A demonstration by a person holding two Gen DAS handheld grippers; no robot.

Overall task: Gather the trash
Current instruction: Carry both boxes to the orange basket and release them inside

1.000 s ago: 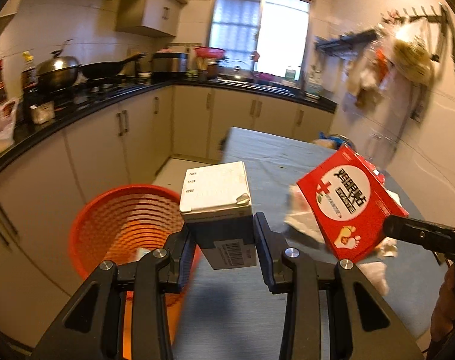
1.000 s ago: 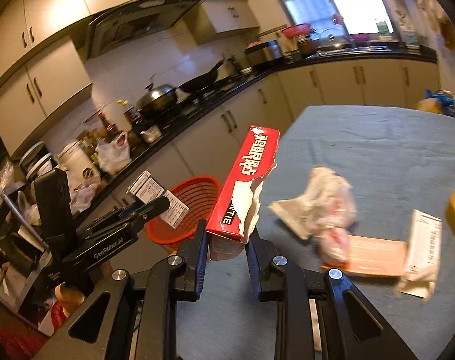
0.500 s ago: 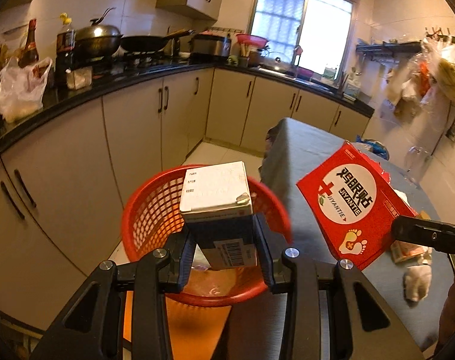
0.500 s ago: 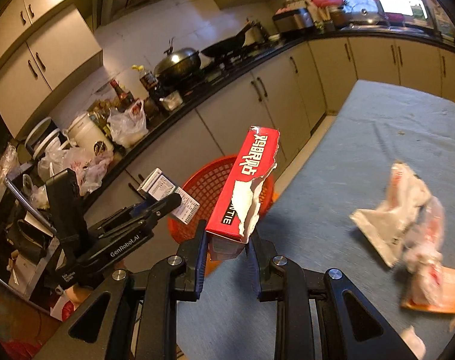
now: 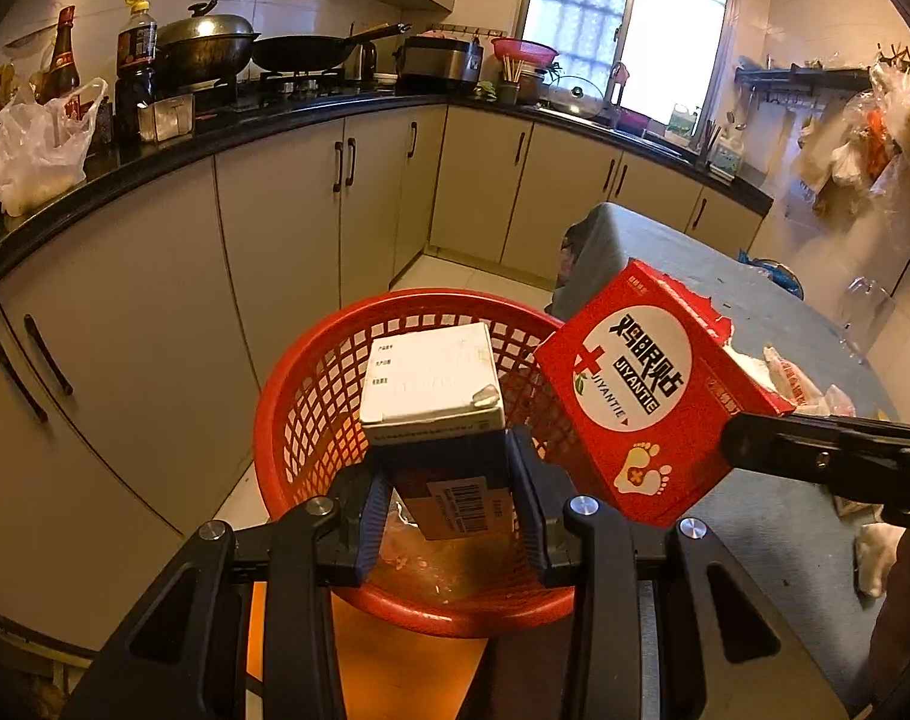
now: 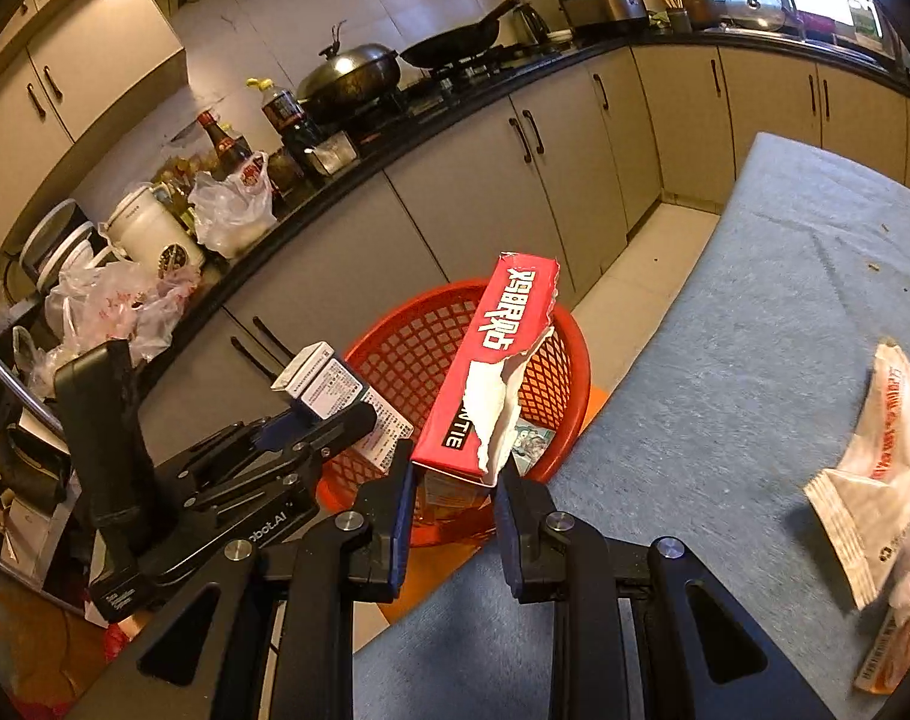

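Trash: two boxes, each held in a gripper above the red basket [image 5: 287, 420]; more lies on the table.
Worktop: runs along the left wall with a white plastic bag [image 5: 35, 144], sauce bottles [image 5: 135, 54], a lidded wok [image 5: 206, 48] and a frying pan [image 5: 311, 51].
Red basket: stands on the floor between the cabinets [image 5: 287, 222] and the table edge; some scraps lie at its bottom.
Left gripper [image 5: 449, 504]: its fingers are closed against the sides of the white-and-blue box [image 5: 431, 378], which is upright, barcode facing the camera, directly over the basket opening.
Red box [image 5: 641, 396]: torn at its top edge, tilted, over the basket's table-side rim, just beside the white-and-blue box.
Right gripper [image 6: 452, 492]: clamped on the red box's lower end; the box rises upright between the fingers.
Table [image 6: 755, 312]: blue-grey cloth, right of the basket.
White wrapper [image 6: 875, 456]: crumpled, on the table's right side, well apart from the basket.
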